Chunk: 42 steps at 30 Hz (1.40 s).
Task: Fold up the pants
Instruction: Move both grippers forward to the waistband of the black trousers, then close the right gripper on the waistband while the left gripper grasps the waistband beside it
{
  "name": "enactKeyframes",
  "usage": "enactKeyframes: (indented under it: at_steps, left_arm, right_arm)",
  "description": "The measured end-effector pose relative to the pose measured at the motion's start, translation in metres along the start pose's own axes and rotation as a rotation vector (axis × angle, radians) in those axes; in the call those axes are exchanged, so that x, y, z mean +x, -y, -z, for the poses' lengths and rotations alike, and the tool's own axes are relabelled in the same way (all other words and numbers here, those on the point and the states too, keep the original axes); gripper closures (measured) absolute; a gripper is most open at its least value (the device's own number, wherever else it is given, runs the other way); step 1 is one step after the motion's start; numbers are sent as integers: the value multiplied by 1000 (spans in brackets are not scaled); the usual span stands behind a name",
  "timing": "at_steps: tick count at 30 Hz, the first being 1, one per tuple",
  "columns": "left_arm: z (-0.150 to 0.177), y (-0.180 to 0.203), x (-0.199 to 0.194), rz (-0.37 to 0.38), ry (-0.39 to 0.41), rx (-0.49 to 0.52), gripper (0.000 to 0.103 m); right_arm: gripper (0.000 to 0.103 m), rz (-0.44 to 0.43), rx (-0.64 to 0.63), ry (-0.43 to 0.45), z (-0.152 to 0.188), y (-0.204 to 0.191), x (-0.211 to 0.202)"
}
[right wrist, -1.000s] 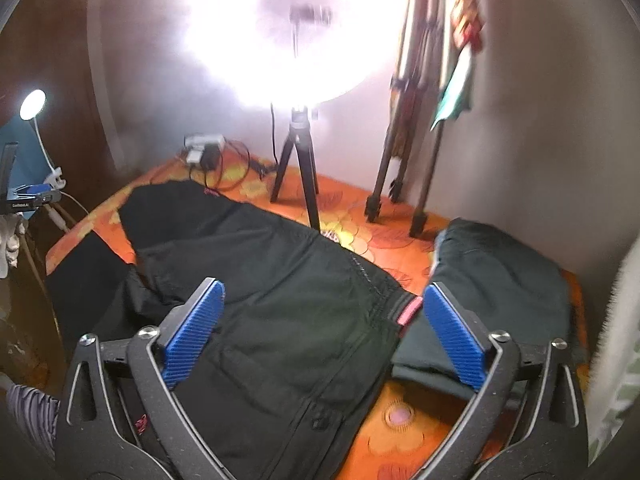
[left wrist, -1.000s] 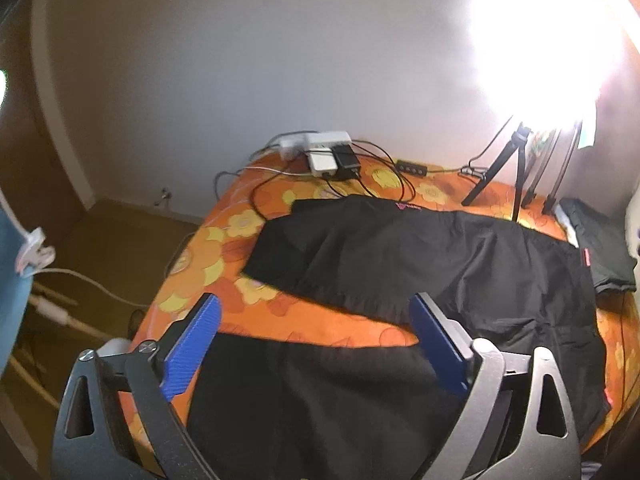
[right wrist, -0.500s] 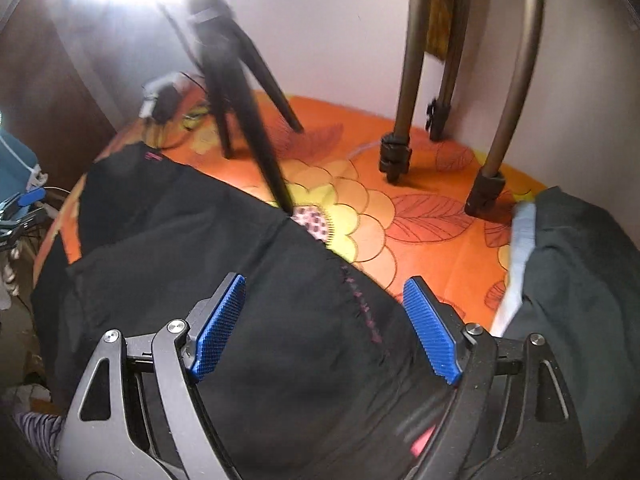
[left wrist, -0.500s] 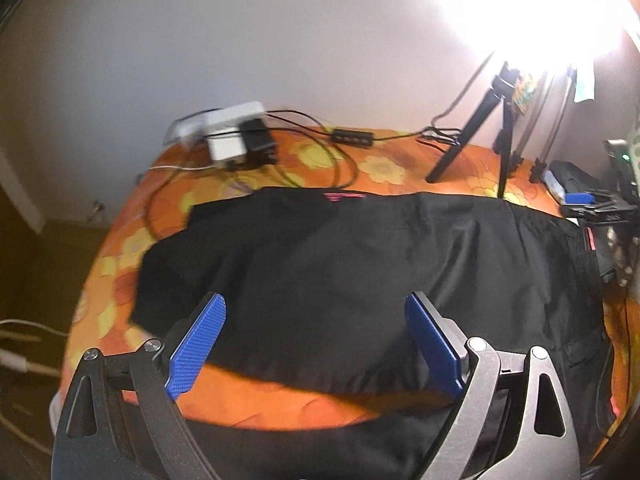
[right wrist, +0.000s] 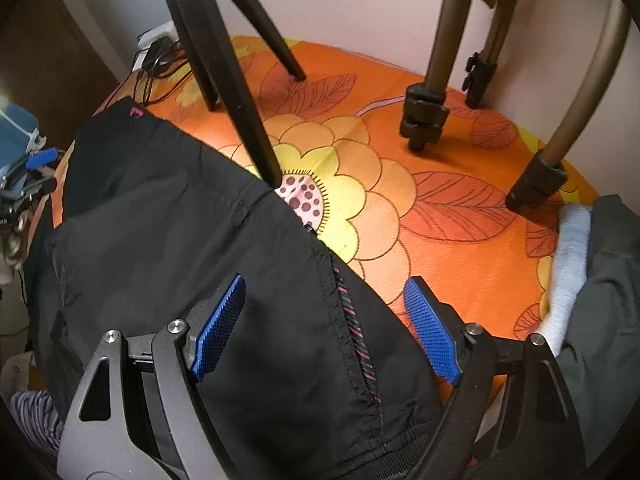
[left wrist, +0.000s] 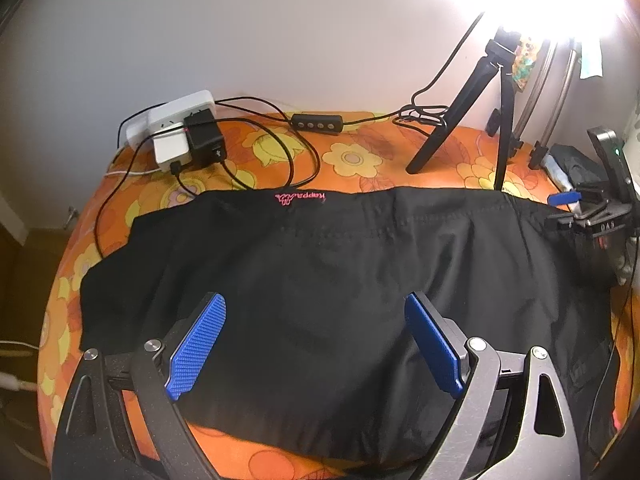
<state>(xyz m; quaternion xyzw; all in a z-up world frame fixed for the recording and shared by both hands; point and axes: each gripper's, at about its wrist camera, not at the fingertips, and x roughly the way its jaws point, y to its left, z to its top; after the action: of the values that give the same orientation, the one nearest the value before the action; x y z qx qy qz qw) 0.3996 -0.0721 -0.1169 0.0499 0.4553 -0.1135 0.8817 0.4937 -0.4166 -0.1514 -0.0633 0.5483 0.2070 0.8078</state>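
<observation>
Over the near edge of the table (left wrist: 352, 160), our left gripper (left wrist: 312, 344) hangs spread apart above the pants (left wrist: 320, 264), which lie across the middle; cables (left wrist: 280, 152) sit close and could snag. From the right wrist, our right gripper (right wrist: 324, 328) gapes over the waistband (right wrist: 352, 320); a tripod leg (right wrist: 240, 120) touches the fabric and might tip. Near hems are cut off.

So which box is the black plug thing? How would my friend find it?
Start at the orange flowery cloth, far left corner by the wall. A white power strip lies there; the black plug box sits against it, the only black block, beside a white one.
</observation>
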Motion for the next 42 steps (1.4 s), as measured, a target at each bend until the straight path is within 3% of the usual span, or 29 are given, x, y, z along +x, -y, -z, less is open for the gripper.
enactKeyframes:
  at_steps: [2, 7, 9, 11, 16, 23, 36, 42]
  left_arm:
    - [-4, 0, 1, 4, -1, -10, 12]
    - [-12, -1, 5, 14, -6, -43, 12]
    - [-15, -3, 8, 26, -15, -67, 12]
    - [-17, -6, 11, 34, -25, -91, 12]
    - [-27, -19, 17, 74, -48, -201, 12]
    - [-41, -37, 29, 163, -70, -389, 12]
    - [-42, -60, 50, 216, -112, -594, 12]
    - [-44, -50, 59, 218, -157, -593, 12]
  right_arm:
    - [18, -8, -16, -13, 0, -4, 5]
    - [46, 15, -41, -27, 5, -12, 9]
    - [76, 1, -28, -27, 8, -12, 5]
    - [89, 19, -35, -17, 13, -17, -1]
    - [93, 40, -71, 66, 30, -40, -27]
    - [94, 113, -177, 185, 81, -102, -67]
    - [94, 156, -300, 210, 126, -143, -84]
    - [94, 159, -390, 189, 149, -173, -76]
